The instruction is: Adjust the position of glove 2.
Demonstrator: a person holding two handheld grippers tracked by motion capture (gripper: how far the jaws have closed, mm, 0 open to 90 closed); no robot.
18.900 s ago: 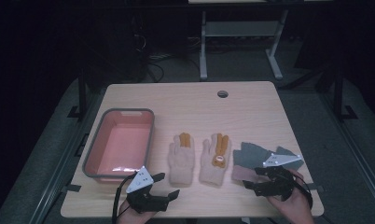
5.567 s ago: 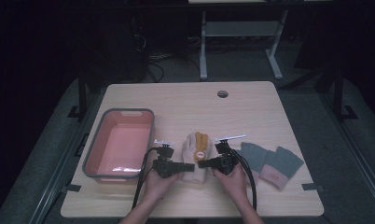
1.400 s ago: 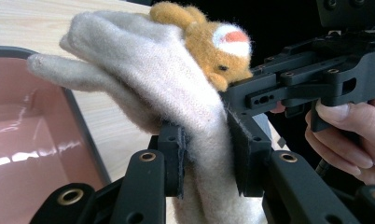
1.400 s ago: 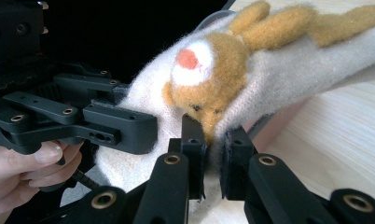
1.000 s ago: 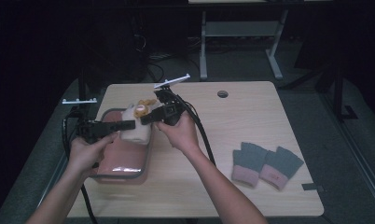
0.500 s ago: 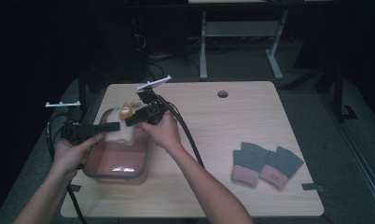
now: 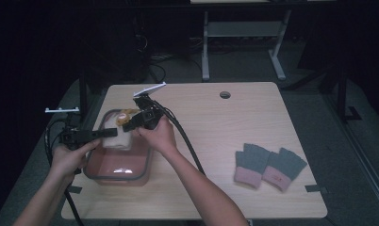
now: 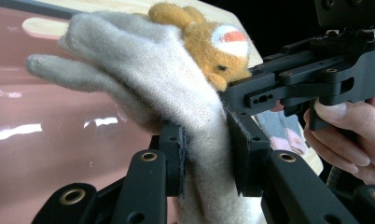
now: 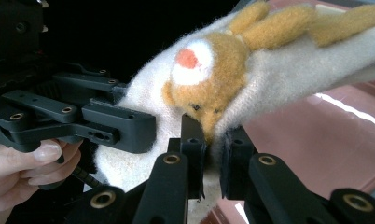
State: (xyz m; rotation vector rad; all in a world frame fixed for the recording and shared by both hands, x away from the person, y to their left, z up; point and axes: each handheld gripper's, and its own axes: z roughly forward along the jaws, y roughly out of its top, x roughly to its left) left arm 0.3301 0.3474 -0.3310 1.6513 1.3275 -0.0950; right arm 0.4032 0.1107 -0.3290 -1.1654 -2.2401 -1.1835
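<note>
You hold the cream glove [image 7: 118, 137] over the pink bin [image 7: 116, 173], pinched from both sides. Your left gripper [image 7: 104, 133] is clamped on its cuff end; in the left gripper view the knit is squeezed between the two pads [image 8: 176, 156]. Your right gripper [image 7: 131, 123] is clamped on the edge by the orange bear patch [image 9: 209, 88]. Half a second ago both grippers were higher and farther toward the bin's far left corner; now they sit lower, the glove hanging just above the bin's inside. The bin has not shifted. The grey gloves [image 7: 268, 165] lie where they were, well apart at the table's [image 7: 234, 117] right.
</note>
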